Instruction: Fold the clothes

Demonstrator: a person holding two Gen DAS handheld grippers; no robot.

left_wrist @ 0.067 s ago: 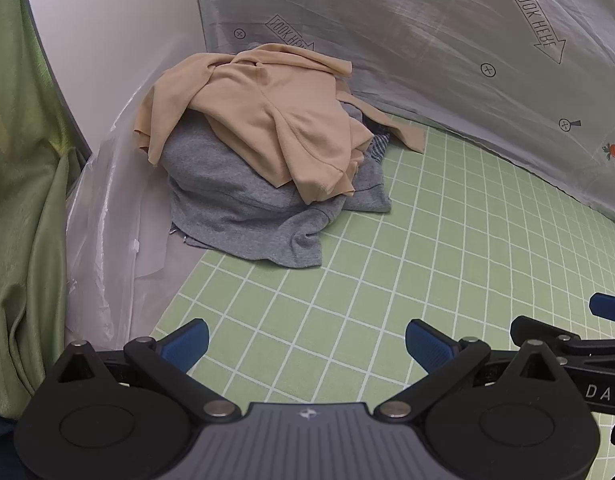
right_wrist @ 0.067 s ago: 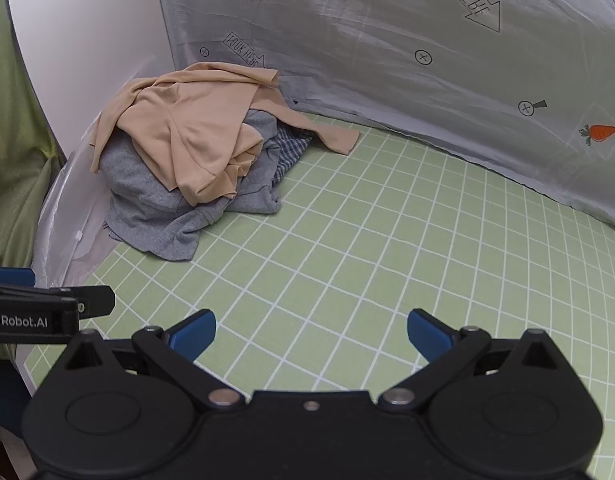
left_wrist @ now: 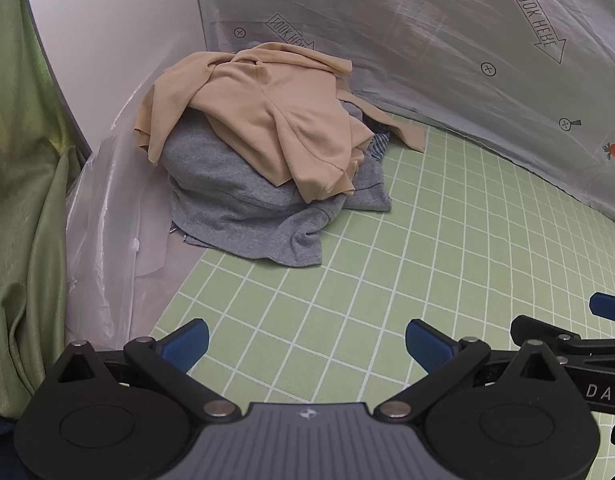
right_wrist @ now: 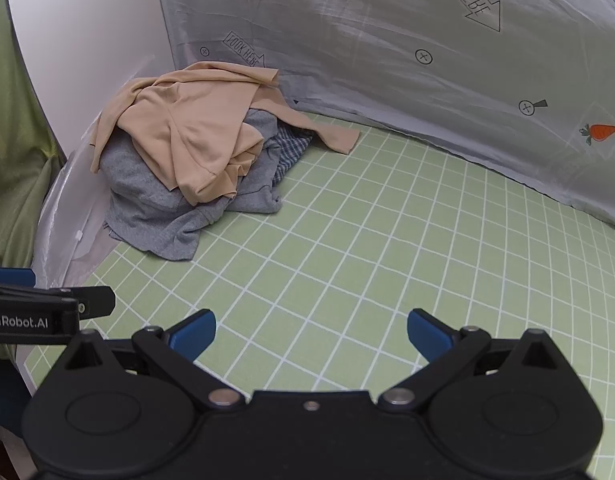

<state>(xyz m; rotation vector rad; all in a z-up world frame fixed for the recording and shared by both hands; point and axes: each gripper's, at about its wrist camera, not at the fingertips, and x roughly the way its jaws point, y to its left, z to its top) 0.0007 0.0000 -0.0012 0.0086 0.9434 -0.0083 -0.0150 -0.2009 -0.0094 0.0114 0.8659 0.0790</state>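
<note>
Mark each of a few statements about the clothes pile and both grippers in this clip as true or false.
1. The beige garment lies on top of the grey garment. True.
2. The left gripper is shut on a sleeve. False: its jaws are open and hold nothing.
3. A blue checked fabric shows at the right edge of the pile. True.
4. The pile sits in the middle of the green grid sheet. False: it sits in the far left corner, against the grey carrot-print cloth.
5. The right gripper touches the pile. False: it is open, over bare sheet, apart from the clothes.
</note>
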